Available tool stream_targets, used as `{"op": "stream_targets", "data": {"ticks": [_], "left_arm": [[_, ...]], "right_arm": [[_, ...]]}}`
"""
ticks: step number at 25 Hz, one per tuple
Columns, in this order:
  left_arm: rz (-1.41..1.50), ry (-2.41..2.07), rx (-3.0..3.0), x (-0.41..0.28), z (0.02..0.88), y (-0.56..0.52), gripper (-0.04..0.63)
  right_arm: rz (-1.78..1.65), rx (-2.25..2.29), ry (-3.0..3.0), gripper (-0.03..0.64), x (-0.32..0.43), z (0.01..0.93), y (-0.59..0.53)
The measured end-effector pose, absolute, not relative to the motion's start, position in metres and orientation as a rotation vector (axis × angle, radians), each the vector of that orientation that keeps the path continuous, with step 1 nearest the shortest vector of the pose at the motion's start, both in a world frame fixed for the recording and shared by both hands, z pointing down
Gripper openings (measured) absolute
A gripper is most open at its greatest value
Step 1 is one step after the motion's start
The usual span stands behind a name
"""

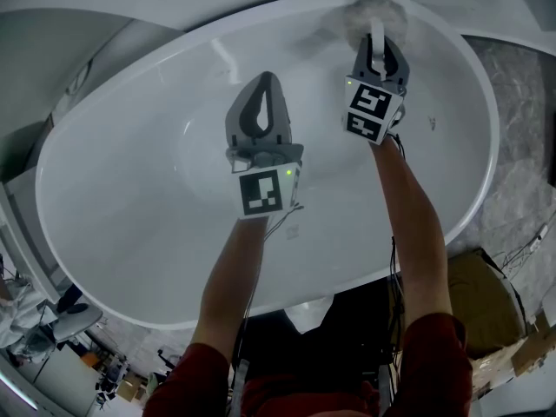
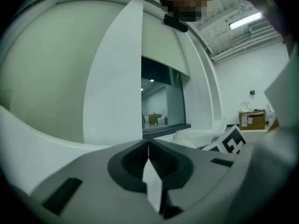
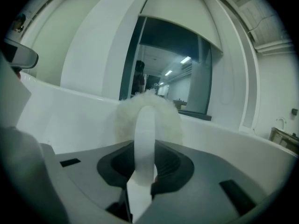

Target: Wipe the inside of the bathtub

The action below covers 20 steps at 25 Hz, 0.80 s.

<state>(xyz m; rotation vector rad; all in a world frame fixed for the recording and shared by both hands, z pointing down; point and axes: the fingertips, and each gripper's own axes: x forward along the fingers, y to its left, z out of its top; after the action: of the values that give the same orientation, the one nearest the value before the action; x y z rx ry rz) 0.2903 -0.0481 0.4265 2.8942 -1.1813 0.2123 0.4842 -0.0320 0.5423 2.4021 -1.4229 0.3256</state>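
Note:
The white oval bathtub fills the head view. My right gripper reaches to the tub's far inner wall and is shut on the white handle of a fluffy white wiping pad. The pad presses against that wall just below the rim. My left gripper hovers over the middle of the tub's basin, left of the right one. Its jaws are shut with nothing between them. Both of the person's forearms stretch in over the near rim.
A marbled floor lies right of the tub. A cardboard box stands at the lower right and loose clutter at the lower left. Beyond the far rim is a dark window; a person stands behind the glass.

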Motion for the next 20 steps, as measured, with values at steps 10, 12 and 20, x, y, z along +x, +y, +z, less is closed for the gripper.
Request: {"op": "stream_targets", "data": {"ticks": [10, 12, 20], "left_arm": [[0.176, -1.323, 2.816, 0.257, 0.371, -0.05, 0.015], [0.153, -1.344, 2.794, 0.243, 0.343, -0.048, 0.015], [0.173, -1.433, 2.75, 0.17, 0.227, -0.027, 0.015]], "right_arm": [[0.406, 2.388, -1.5, 0.089, 0.455, 0.487, -0.004], [0.41, 2.395, -1.529, 0.089, 0.435, 0.457, 0.006], [0.419, 2.37, -1.707, 0.089, 0.335, 0.32, 0.041]]}}
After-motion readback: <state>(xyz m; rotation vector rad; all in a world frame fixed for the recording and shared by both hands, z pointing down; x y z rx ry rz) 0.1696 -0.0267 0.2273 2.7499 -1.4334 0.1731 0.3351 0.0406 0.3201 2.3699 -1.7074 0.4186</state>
